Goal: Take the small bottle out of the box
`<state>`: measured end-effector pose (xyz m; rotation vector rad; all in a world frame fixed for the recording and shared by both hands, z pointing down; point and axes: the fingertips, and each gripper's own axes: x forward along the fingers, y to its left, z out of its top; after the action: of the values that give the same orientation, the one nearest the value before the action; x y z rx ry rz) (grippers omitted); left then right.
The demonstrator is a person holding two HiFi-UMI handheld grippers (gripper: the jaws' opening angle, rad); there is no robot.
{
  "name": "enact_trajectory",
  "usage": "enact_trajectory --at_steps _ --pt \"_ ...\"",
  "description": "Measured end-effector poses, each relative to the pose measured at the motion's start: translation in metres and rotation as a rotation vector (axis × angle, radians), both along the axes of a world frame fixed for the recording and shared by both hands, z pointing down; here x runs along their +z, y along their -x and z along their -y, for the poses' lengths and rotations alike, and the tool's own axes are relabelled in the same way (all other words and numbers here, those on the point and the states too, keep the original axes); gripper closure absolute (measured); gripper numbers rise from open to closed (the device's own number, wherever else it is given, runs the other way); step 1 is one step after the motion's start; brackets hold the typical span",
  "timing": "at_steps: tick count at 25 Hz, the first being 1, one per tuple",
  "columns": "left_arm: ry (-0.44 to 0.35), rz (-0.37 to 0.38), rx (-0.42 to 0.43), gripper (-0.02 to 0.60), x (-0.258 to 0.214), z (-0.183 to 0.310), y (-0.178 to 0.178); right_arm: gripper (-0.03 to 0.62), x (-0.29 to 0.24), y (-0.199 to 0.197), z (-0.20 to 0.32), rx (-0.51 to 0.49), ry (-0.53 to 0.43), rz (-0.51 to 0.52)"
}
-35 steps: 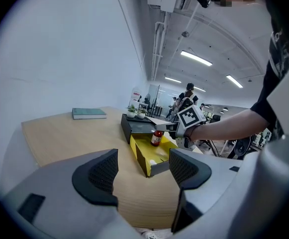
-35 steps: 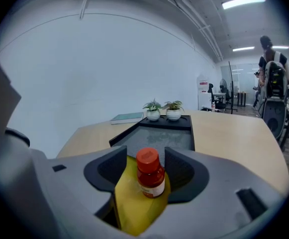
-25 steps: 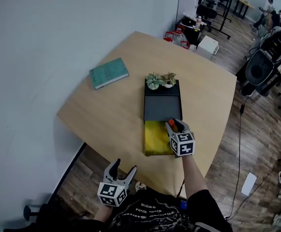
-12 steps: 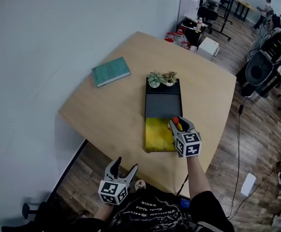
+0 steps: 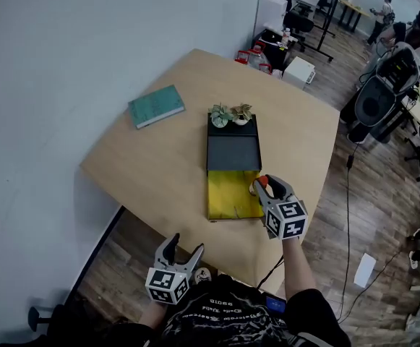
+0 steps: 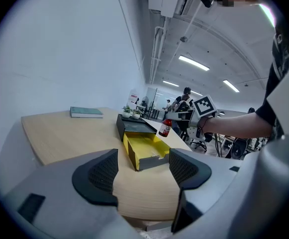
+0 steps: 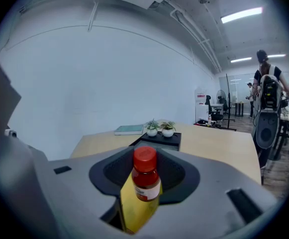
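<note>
Wooden table (image 5: pixel 159 161), yellow box (image 5: pixel 228 194), right gripper (image 5: pixel 267 187) clasping small bottle (image 7: pixel 145 177)

The tabletop (image 5: pixel 159 157) is showing pale, smooth matt wood; the box (image 5: pixel 231 197) is presenting matt dark walls and smooth yellow lining; the small bottle (image 7: pixel 146 180) is gleaming, its red cap glossy, between the matt grey plastic right tongs (image 5: pixel 269 188).
</note>
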<state>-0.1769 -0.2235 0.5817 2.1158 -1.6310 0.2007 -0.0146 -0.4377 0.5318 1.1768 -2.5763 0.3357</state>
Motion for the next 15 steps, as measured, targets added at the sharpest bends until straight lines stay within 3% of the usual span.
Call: enact_trajectory --at_steps 15 --pt "-0.045 -0.043 0.047 0.253 -0.010 -0.016 -0.032 0.447 -0.041 -0.029 -0.086 0.006 -0.062 0.010"
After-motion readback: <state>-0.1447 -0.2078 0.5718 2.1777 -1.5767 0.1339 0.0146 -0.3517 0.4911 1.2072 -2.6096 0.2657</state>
